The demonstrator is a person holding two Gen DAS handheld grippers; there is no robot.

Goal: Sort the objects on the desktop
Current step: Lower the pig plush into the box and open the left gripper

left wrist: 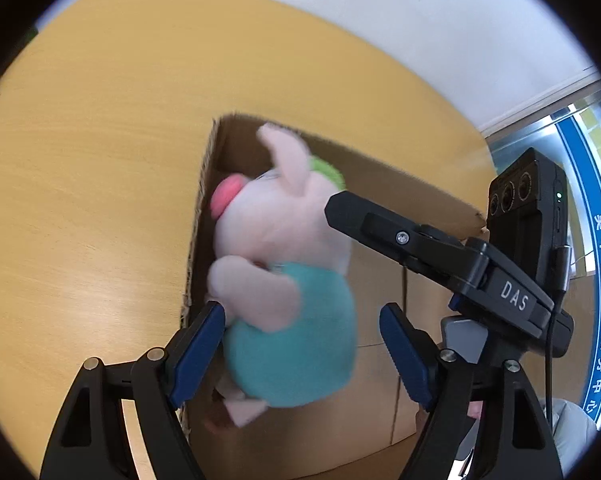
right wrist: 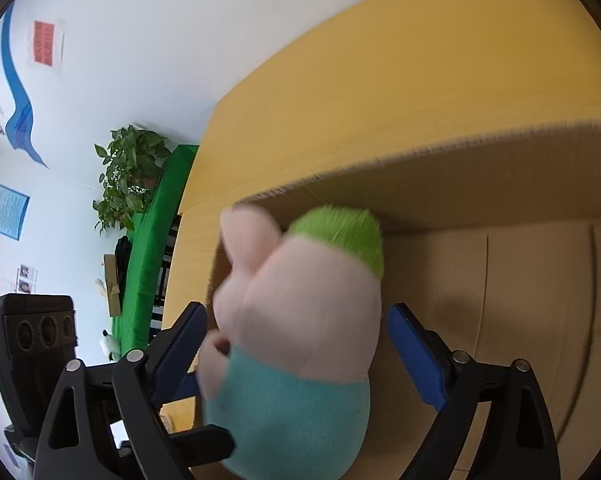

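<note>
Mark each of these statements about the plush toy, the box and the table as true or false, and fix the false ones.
1. The plush toy wears a teal outfit. True.
2. The toy is over an open cardboard box. True.
3. The toy has a blue tuft on its head. False: the tuft is green.
4. The box sits on a glass table. False: the table is yellowish wood.
5. A leafy potted plant stands by the wall. True.
</note>
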